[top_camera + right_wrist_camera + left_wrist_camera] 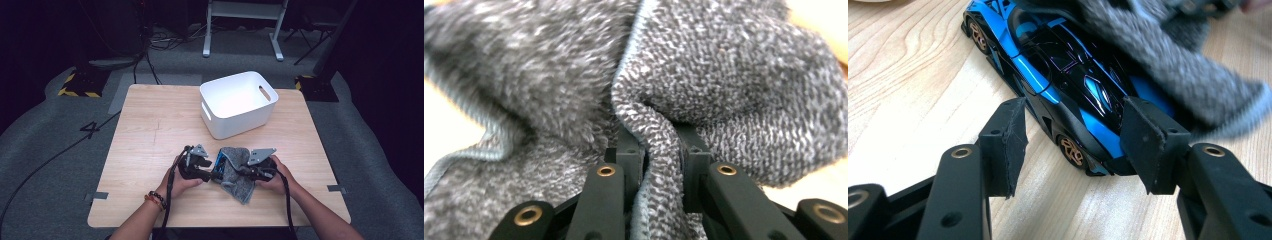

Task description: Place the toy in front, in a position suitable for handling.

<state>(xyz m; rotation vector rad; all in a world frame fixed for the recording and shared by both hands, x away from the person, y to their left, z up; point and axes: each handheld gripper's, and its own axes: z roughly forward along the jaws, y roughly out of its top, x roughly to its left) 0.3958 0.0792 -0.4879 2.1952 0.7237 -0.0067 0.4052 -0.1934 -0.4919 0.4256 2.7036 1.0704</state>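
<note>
- Pale wood tabletop (150, 135) is lying under both of my tools, with dark floor and cables showing around it.
- Nearest me, I am keeping the left gripper (1073, 125) straddling the rear of the blue-and-black toy car (1058, 75); the right-hand pad is lying against the car's flank, while the left-hand pad is standing apart from it, so I am reading the jaws as spread and not clamping.
- I am seeing the car's long axis running away from that tool, up and to the left, wheels sitting on the wood.
- I am pinching a fold of the grey towel (724, 90) in the right gripper (659, 160), jaws pressed together on the cloth.
- From above, the right gripper (252, 170) is sitting just beside the left gripper (197, 165), with the towel (235, 172) draping over the car (218, 167) between them.
- I am judging the wiping stroke as turning on this: the cloth is lying over the far part of the car, so the right hand should be dragging along its length.
- Farther off, a white bin (237, 102) is standing well beyond both tools.
</note>
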